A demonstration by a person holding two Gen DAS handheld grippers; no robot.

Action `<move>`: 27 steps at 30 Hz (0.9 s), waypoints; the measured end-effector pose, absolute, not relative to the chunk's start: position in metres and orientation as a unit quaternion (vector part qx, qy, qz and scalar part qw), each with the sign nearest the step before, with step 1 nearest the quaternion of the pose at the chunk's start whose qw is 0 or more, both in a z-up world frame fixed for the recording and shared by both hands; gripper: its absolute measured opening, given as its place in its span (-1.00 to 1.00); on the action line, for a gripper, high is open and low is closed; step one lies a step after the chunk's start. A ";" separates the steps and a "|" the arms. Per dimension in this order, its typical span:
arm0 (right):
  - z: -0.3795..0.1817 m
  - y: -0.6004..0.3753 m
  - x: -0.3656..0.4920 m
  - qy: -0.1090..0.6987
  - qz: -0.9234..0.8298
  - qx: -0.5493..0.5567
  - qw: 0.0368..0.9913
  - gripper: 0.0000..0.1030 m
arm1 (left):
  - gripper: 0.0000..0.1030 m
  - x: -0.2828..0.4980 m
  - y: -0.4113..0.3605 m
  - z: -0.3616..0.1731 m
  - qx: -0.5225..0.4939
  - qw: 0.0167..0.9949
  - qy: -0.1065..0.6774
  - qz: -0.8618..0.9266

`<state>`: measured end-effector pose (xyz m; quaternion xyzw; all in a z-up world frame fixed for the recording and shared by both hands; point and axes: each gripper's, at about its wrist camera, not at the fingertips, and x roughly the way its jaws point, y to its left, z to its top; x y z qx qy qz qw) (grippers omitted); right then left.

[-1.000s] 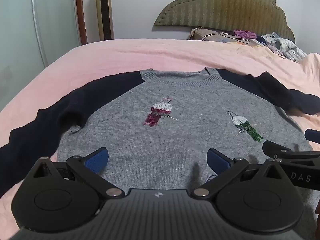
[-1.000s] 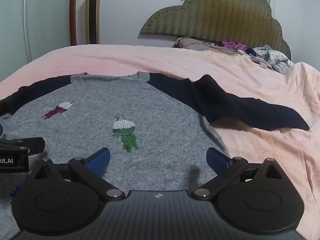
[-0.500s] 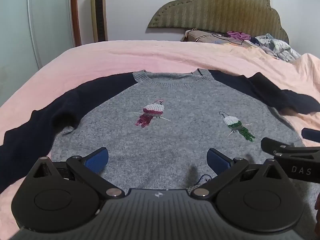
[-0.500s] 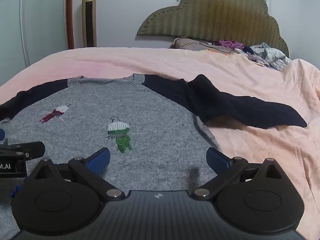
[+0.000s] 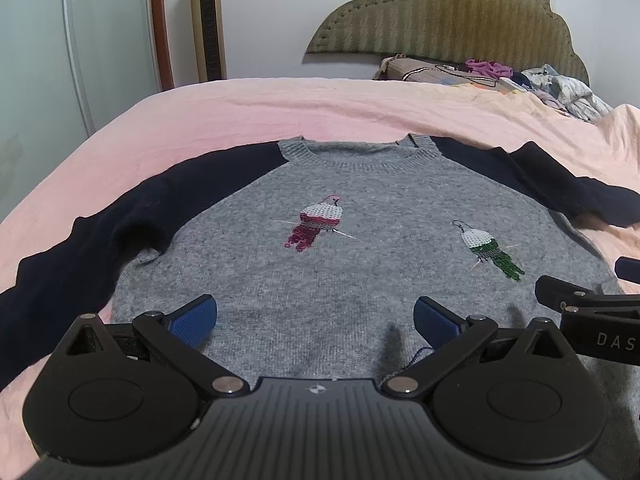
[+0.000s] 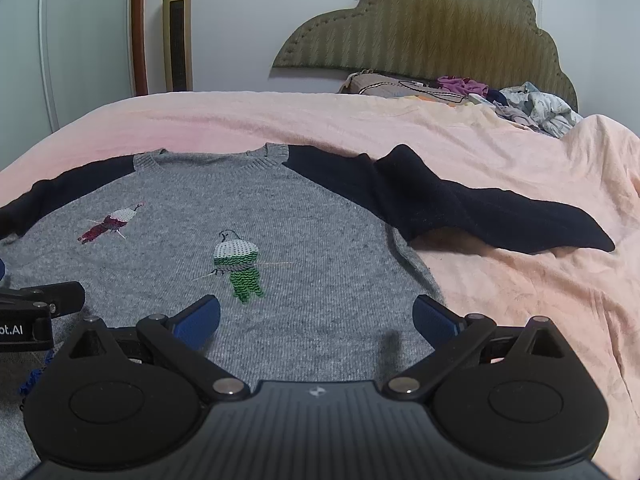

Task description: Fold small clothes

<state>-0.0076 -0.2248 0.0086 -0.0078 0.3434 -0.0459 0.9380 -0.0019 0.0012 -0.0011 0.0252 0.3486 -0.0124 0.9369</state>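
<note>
bedding first: pink quilted bedspread (image 5: 320, 112) carries the grey knit sweater with navy sleeves (image 5: 360, 272), flat, face up, unfolded. over the last second both views have drawn back and risen slightly; folding not begun. left gripper (image 5: 316, 316) and right gripper (image 6: 316, 316) hover above the hem, fingers spread wide, empty. no containers visible.

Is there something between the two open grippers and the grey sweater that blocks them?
Nothing visible does. The left gripper and right gripper are both open just over the sweater, which lies flat on the pink bedcover. The clothes pile sits far off by the headboard.
</note>
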 end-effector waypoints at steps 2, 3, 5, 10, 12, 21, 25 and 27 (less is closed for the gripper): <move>0.008 -0.225 -0.008 0.343 -0.046 -0.008 0.938 1.00 | 1.00 -0.001 0.000 -0.002 0.027 0.937 0.350 -0.009; 0.008 -0.225 -0.008 0.344 -0.046 -0.008 0.938 1.00 | 1.00 -0.002 0.000 -0.002 0.027 0.936 0.350 -0.008; 0.008 -0.225 -0.008 0.343 -0.046 -0.008 0.938 1.00 | 1.00 -0.001 0.000 -0.002 0.026 0.936 0.350 -0.008; 0.008 -0.225 -0.008 0.343 -0.046 -0.007 0.938 1.00 | 1.00 -0.002 0.000 -0.002 0.026 0.937 0.349 -0.007; 0.008 -0.225 -0.008 0.344 -0.046 -0.007 0.938 1.00 | 1.00 -0.003 0.000 -0.002 0.027 0.937 0.349 -0.007; 0.008 -0.225 -0.008 0.345 -0.046 -0.007 0.938 1.00 | 1.00 -0.001 -0.002 -0.003 0.028 0.936 0.350 -0.006; 0.007 -0.226 -0.007 0.346 -0.047 -0.005 0.937 1.00 | 1.00 -0.001 -0.001 -0.003 0.028 0.936 0.351 -0.002; 0.007 -0.226 -0.007 0.347 -0.046 -0.004 0.937 1.00 | 1.00 -0.001 -0.001 -0.003 0.029 0.936 0.350 -0.002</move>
